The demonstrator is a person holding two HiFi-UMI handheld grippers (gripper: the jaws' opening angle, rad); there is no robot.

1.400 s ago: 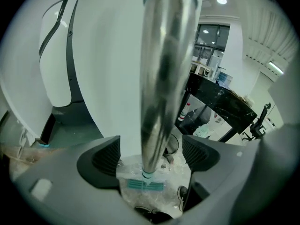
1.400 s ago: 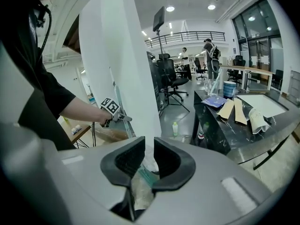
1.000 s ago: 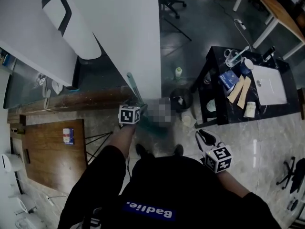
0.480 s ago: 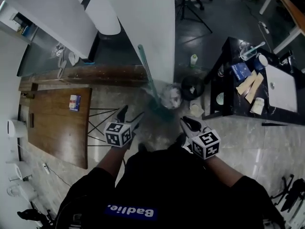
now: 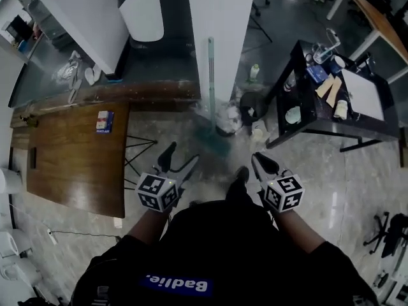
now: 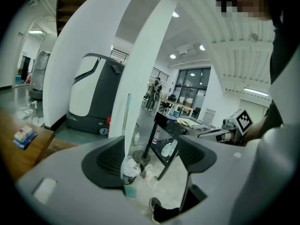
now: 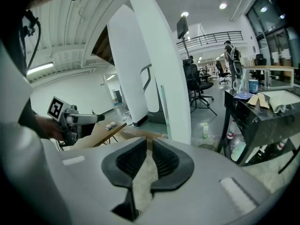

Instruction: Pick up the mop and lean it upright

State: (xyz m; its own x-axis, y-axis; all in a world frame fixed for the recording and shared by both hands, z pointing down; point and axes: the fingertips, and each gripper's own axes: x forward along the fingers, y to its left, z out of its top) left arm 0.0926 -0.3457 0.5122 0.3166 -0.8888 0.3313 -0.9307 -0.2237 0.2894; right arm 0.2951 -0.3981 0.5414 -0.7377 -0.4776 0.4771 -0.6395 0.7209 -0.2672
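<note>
Head view: mop [image 5: 211,69] handle reads clean, but its teal head at the foot is a blur. You can't tell where handle meets head, just beside the bagged bin [image 5: 227,121]. Your torso [image 5: 210,254] blocks the floor at 6 o'clock, and one shoe [image 5: 241,174] merges into your dark clothing, outline unclear. Items on the black bench [image 5: 322,116] at 2 o'clock are too small to name. Packet [image 5: 103,121] on the wooden bench [image 5: 70,171] at 9 o'clock: print unreadable. Right gripper view: housing of the right tongs [image 7: 149,142] hides the handle's lower end, and the black bench is cut off at the 3 o'clock edge.
</note>
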